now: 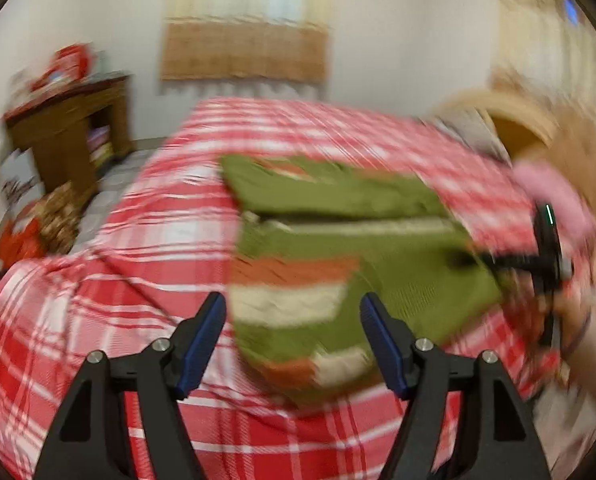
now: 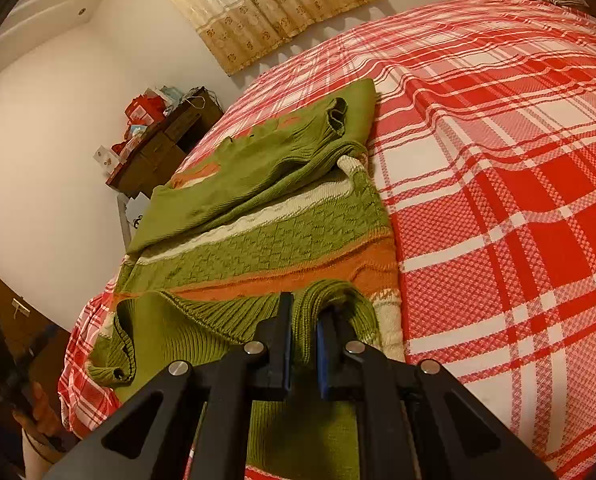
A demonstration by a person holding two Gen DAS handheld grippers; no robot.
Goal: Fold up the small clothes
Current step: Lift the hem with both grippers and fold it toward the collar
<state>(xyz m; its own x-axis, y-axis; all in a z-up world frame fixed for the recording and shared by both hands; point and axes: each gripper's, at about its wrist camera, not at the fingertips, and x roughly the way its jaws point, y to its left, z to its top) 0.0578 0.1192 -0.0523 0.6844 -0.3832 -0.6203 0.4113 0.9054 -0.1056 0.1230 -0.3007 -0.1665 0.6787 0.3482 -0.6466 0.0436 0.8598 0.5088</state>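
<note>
A small green knit sweater (image 1: 337, 236) with orange and cream stripes lies on a red and white plaid bed (image 1: 98, 320). In the blurred left wrist view my left gripper (image 1: 294, 312) is open and empty, just above the sweater's near striped end. The right gripper (image 1: 545, 256) shows at the sweater's right edge there. In the right wrist view my right gripper (image 2: 303, 332) is shut on a ribbed green fold of the sweater (image 2: 266, 236) and lifts it slightly. A sleeve (image 2: 110, 356) lies folded at the left.
A dark wooden cabinet (image 1: 70, 132) with red packages stands left of the bed against the wall. A curtain (image 1: 246, 40) hangs behind the bed. A wooden headboard (image 1: 517, 112) and a pink item (image 1: 553, 196) are at the right. The plaid bedspread (image 2: 497, 200) stretches wide to the right.
</note>
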